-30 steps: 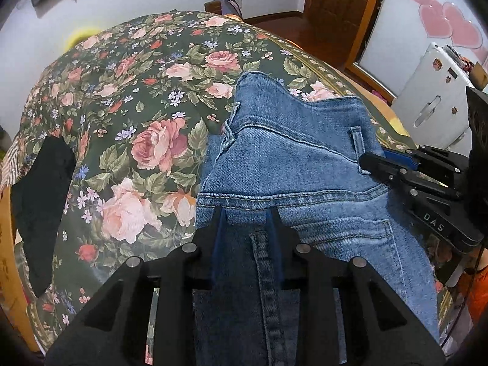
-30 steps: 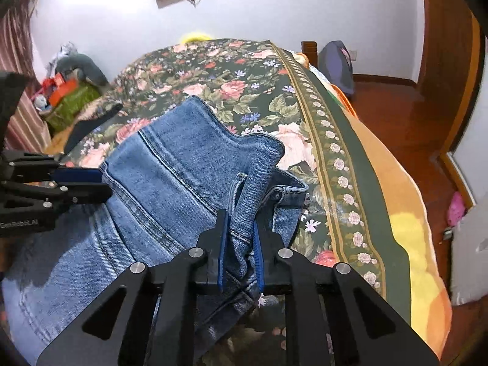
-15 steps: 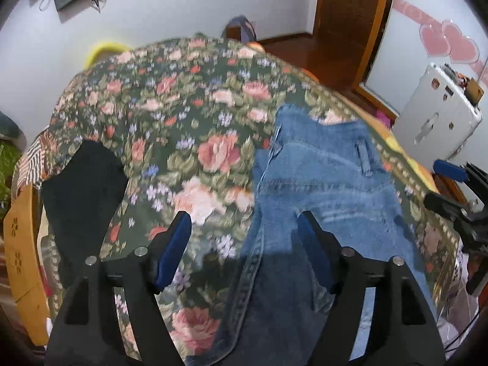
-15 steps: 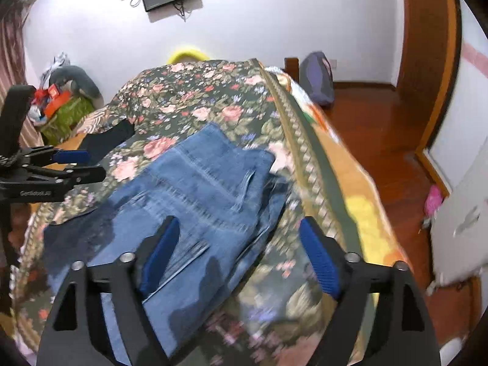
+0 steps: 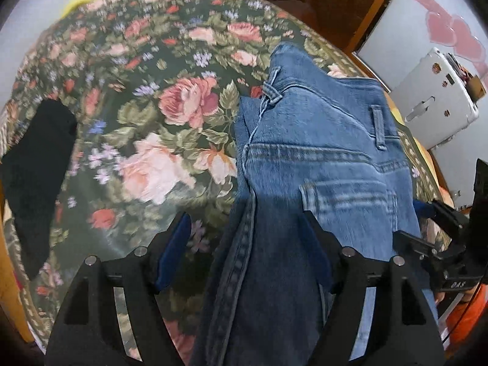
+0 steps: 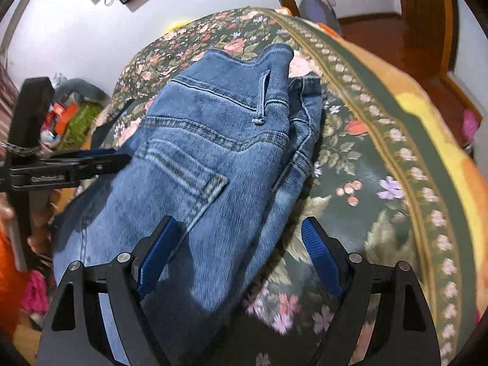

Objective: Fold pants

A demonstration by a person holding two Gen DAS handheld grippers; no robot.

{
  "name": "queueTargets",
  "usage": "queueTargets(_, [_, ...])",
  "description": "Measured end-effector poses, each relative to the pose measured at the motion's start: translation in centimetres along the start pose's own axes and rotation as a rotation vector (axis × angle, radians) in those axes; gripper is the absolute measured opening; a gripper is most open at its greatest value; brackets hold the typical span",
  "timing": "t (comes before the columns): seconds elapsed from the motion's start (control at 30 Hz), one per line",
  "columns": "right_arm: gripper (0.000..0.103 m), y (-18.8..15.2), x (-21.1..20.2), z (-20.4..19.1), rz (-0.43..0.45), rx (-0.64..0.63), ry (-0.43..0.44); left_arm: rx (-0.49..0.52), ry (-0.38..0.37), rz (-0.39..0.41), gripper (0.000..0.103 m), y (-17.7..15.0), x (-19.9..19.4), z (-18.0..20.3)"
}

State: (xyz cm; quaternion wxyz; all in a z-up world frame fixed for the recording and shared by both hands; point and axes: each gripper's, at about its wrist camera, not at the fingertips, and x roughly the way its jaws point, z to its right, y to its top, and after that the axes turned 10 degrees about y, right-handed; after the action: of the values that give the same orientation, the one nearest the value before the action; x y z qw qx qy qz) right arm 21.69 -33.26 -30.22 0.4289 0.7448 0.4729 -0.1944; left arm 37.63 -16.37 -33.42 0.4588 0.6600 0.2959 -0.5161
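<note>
Left tool [image 5: 247, 238] has fingers spread wide, nothing clamped; it sits above the near part of the jeans [image 5: 320, 164], with the denim's left seam edge running between the blue pads [image 5: 175, 250]. Right tool [image 6: 241, 244] is spread wide too, gripping nothing, over the near right edge of the same jeans [image 6: 207, 158].

Jeans lie on the bed's floral bedspread [image 5: 158, 116], near its right side, folded lengthwise with the back pocket [image 6: 195, 170] facing up and the waistband [image 6: 244, 64] at the far end. One belt loop [image 6: 261, 97] is visible on top. A second denim layer pokes out along the right edge under the waistband.

Each tool shows up in the other's view: right tool [image 5: 439, 238] at the right edge of the left wrist view, left tool [image 6: 88, 161] at the left edge of the right wrist view, beside the pocket area.

Black garment [image 5: 33, 170] lies on the bedspread's left side, well apart from the jeans. White cabinet [image 5: 436, 100] stands beyond the bed on the right.
</note>
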Motion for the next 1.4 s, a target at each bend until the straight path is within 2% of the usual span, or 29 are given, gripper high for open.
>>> queueTargets(0.17, [0.081,0.9,1.4,0.0,-0.010,-0.010,0.030,0.000,-0.067,-0.028,0.068,1.0,1.2,-0.3])
queueTargets(0.2, [0.081,1.2,1.7,0.0,-0.016,-0.005,0.039,0.013,-0.083,-0.024,0.060,1.1,1.1,-0.1])
queueTargets(0.23, [0.079,1.5,1.9,0.1,-0.018,-0.002,0.049,0.020,-0.102,-0.025,0.043,1.2,1.1,0.0])
queueTargets(0.27, [0.076,1.7,2.0,0.1,-0.021,-0.003,0.052,0.025,-0.142,-0.035,0.036,1.2,1.1,0.4])
queueTargets(0.33, [0.069,2.0,2.2,0.0,-0.020,-0.016,0.052,0.039,-0.113,-0.028,0.032,1.4,0.9,1.0])
queueTargets(0.43, [0.048,2.2,1.9,-0.2,-0.021,-0.026,0.041,0.061,-0.095,-0.023,0.027,1.4,0.7,1.7])
queueTargets(0.47, [0.037,2.3,1.6,-0.2,-0.020,-0.029,0.052,0.057,-0.098,-0.023,0.026,1.3,0.5,1.7])
queueTargets(0.6, [0.025,2.2,0.8,-1.2,-0.025,-0.067,0.046,0.045,-0.100,-0.024,0.024,0.3,-0.3,1.7])
queueTargets(0.8, [0.018,1.4,-0.2,-3.7,-0.015,-0.128,0.073,0.011,-0.080,0.023,0.016,-3.8,-4.2,0.6])
queueTargets(0.93, [0.017,1.5,-0.5,-6.5,-0.008,-0.175,0.107,-0.019,-0.056,0.055,0.014,-6.9,-6.8,-1.0])
queueTargets(1.1, [0.016,1.5,1.2,-10.9,-0.048,-0.274,0.152,-0.123,-0.033,0.056,0.014,-11.7,-9.2,-4.8])
queueTargets(1.23, [0.018,0.9,3.5,-13.7,-0.132,-0.356,0.146,-0.164,-0.042,0.062,0.019,-14.4,-9.8,-7.1])
queueTargets(1.27, [0.023,1.0,3.9,-14.0,-0.147,-0.360,0.137,-0.174,-0.054,0.065,0.020,-14.9,-10.0,-7.5])
queueTargets(1.4, [0.030,1.3,3.9,-12.4,-0.186,-0.296,0.115,-0.163,-0.076,0.063,0.033,-15.0,-10.0,-7.8])
